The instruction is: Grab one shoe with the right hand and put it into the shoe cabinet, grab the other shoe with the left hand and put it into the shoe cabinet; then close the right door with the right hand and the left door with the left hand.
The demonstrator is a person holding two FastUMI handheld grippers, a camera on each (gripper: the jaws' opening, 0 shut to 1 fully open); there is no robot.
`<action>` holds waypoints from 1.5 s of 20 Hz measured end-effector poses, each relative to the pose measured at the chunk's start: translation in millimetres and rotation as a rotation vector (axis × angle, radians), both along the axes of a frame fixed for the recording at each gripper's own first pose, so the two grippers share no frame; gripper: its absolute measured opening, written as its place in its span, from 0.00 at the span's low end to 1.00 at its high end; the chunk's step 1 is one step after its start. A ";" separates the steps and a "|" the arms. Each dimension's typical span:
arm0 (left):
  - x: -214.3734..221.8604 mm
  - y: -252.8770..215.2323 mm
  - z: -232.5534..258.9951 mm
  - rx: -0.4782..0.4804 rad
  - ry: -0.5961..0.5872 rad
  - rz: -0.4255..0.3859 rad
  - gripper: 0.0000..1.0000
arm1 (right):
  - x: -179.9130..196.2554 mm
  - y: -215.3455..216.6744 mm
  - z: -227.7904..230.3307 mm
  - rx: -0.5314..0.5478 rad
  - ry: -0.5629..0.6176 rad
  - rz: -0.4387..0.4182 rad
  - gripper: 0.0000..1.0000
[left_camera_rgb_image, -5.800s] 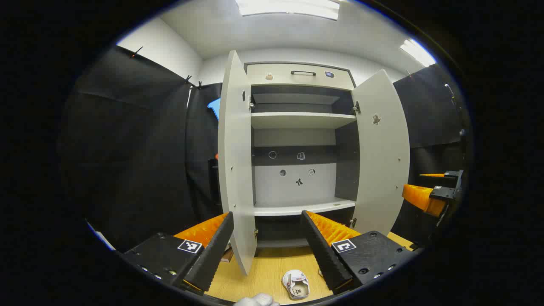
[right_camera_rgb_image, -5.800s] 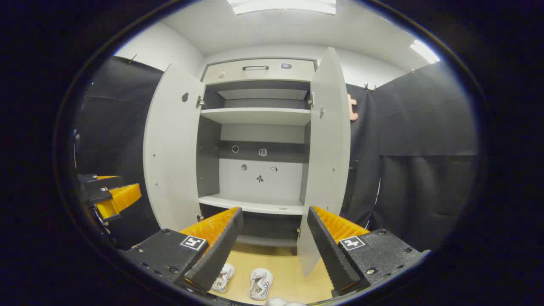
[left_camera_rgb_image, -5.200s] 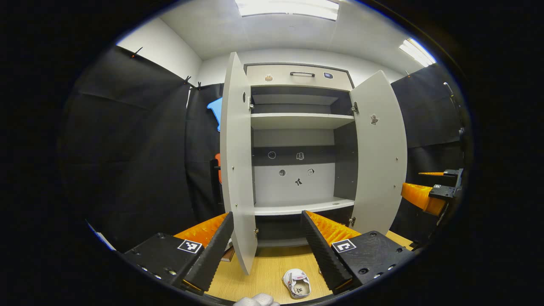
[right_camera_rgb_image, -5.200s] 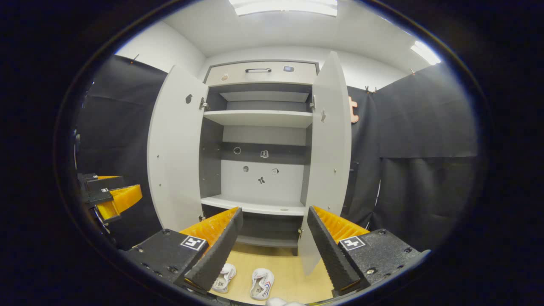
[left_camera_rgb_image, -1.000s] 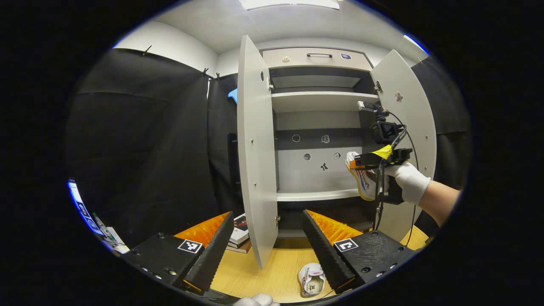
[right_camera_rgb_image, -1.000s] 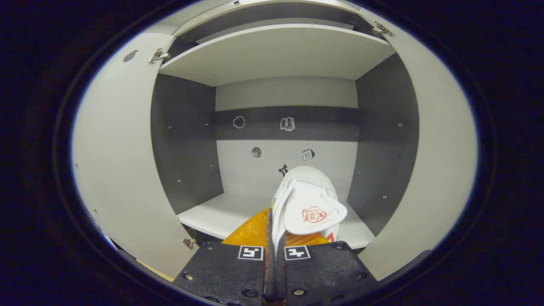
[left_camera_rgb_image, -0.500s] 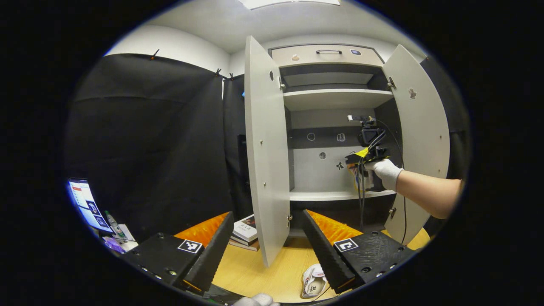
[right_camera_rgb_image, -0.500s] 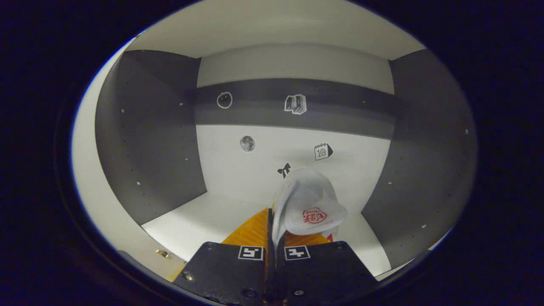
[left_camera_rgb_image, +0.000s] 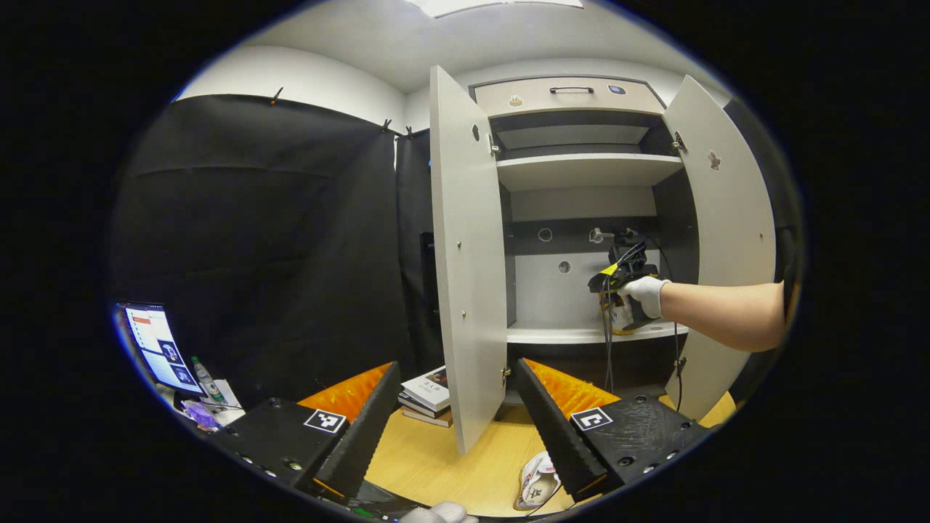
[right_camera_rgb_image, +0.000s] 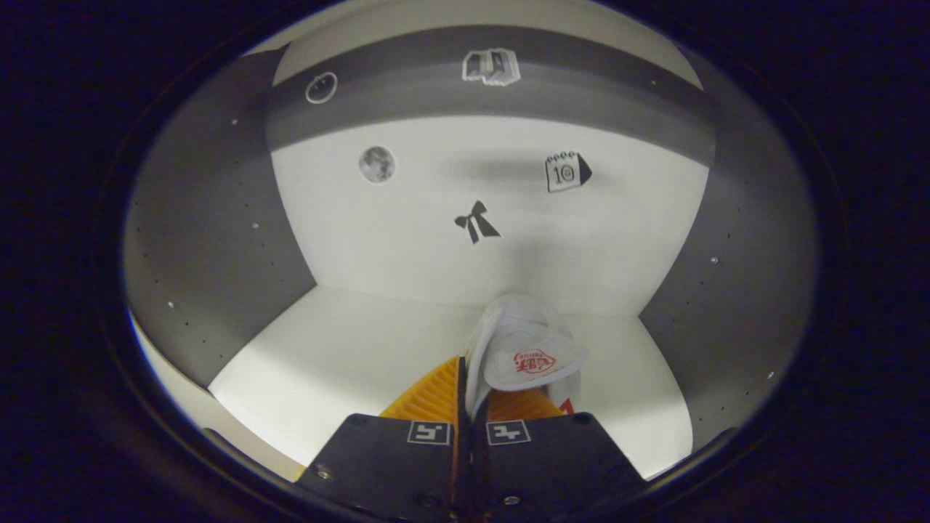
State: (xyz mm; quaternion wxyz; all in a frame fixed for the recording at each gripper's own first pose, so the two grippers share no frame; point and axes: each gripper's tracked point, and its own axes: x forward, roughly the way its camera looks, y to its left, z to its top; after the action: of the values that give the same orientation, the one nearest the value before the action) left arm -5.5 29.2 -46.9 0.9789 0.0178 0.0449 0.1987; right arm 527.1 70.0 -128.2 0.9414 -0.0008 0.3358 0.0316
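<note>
The shoe cabinet [left_camera_rgb_image: 581, 163] stands with both doors open. In the right gripper view my right gripper [right_camera_rgb_image: 465, 381] is shut on the edge of a white shoe [right_camera_rgb_image: 523, 349], deep inside the cabinet and just above its white lower shelf [right_camera_rgb_image: 349, 356]. The left gripper view shows that gripper [left_camera_rgb_image: 617, 280] in a gloved hand [left_camera_rgb_image: 643, 290] at the shelf's right part. My left gripper [left_camera_rgb_image: 456, 367] hangs open and holds nothing, in front of the left door [left_camera_rgb_image: 465, 254]. The other white shoe [left_camera_rgb_image: 536, 485] lies on the wooden floor [left_camera_rgb_image: 450, 465] beside its right finger.
The right door [left_camera_rgb_image: 726, 240] stands open beside the person's forearm [left_camera_rgb_image: 719, 316]. A stack of books [left_camera_rgb_image: 429, 396] lies on the floor left of the cabinet. A lit screen [left_camera_rgb_image: 152, 341] and a bottle [left_camera_rgb_image: 200, 370] sit at the far left. A drawer [left_camera_rgb_image: 574, 94] tops the cabinet.
My right gripper has carried the white shoe deeper into the cabinet and down toward the lower shelf. The left gripper stays open and has drifted slightly to the left.
</note>
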 end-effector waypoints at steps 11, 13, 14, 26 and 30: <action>-7.2 12.4 4.1 0.005 -0.015 -0.015 0.96 | -19.5 1.1 23.6 0.066 -0.049 -0.035 0.42; -7.0 14.2 4.0 0.003 -0.016 -0.028 0.96 | -29.1 -2.5 50.2 0.061 -0.152 -0.047 0.53; -7.1 15.2 4.6 0.002 -0.016 -0.037 0.96 | -34.2 -4.6 66.3 0.054 -0.202 -0.047 0.54; -12.1 9.6 4.5 -0.007 -0.033 -0.201 0.96 | -202.3 -3.2 187.5 0.068 -0.572 0.022 1.00; -12.0 1.5 0.1 -0.018 -0.029 -0.271 0.96 | -282.2 -16.8 183.7 0.076 -0.634 0.023 1.00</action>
State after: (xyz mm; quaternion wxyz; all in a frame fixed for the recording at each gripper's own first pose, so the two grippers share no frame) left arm -17.5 30.7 -46.9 0.9974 0.0118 0.0295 0.0644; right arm 244.9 53.1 55.5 0.9981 0.0210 0.0244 0.0528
